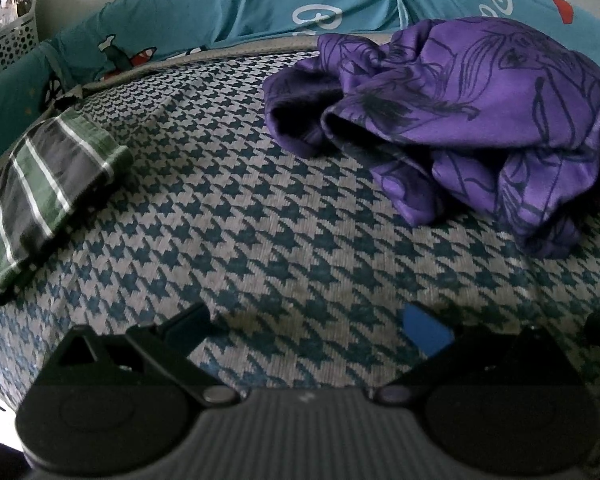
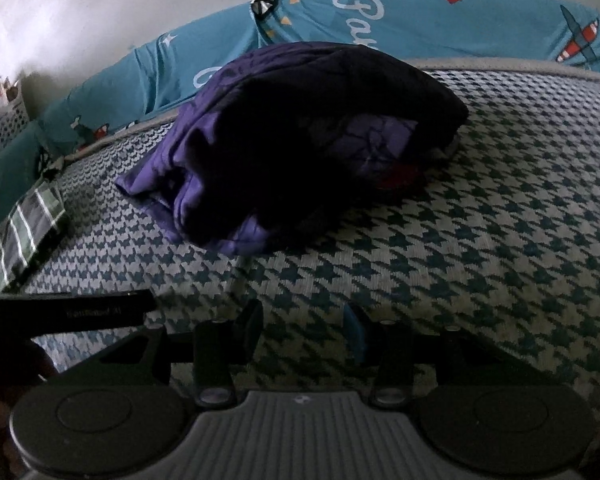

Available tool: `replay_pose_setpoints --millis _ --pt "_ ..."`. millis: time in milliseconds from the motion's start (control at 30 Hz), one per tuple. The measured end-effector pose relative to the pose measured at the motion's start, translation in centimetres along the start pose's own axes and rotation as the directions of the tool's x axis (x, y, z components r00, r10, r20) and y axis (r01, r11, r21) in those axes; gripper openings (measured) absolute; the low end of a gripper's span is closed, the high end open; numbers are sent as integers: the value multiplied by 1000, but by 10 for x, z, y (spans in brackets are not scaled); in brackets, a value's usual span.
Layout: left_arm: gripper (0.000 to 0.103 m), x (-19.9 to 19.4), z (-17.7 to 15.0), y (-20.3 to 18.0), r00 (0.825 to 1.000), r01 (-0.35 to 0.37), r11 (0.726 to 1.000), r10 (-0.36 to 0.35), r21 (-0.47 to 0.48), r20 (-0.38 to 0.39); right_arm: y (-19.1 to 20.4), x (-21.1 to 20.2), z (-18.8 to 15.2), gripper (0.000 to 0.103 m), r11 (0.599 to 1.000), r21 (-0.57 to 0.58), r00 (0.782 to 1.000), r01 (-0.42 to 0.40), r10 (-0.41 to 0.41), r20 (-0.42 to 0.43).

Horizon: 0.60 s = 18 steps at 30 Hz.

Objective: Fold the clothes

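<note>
The bed (image 1: pixel 300 208), covered in a blue-and-white houndstooth fabric, fills both views, with a teal printed sheet (image 1: pixel 228 4) bunched along its far edge. A crumpled purple garment (image 1: pixel 472 120) with dark line drawings lies on the bed, ahead and to the right of the left gripper (image 1: pixel 304 324) and well apart from it. In the right wrist view the same garment (image 2: pixel 300 136) lies ahead and slightly to the left of the right gripper (image 2: pixel 304 328), also out of contact. A folded green striped garment (image 1: pixel 48 192) rests near the left edge of the bed. A perforated basket (image 1: pixel 8 44) stands beyond the far left corner. The left gripper is spread wide and holds nothing. The right gripper is partly open and holds nothing.
</note>
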<state>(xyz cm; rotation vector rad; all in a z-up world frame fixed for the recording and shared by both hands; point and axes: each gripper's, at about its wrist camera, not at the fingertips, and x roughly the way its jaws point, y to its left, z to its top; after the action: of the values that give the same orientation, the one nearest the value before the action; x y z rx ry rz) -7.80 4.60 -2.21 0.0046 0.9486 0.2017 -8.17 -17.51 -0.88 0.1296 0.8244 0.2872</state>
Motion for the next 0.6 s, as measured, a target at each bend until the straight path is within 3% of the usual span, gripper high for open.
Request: replay_pose_setpoints --millis 233,600 --pt "103 -1 -1 -2 1000 -10 1000 10 16 13 -1 -4 3 44 1000 12 1000 -5 5 13" --pt "103 -1 -1 -1 1000 -4 1000 3 4 8 -23 -15 14 50 991 130 998 -41 34 53"
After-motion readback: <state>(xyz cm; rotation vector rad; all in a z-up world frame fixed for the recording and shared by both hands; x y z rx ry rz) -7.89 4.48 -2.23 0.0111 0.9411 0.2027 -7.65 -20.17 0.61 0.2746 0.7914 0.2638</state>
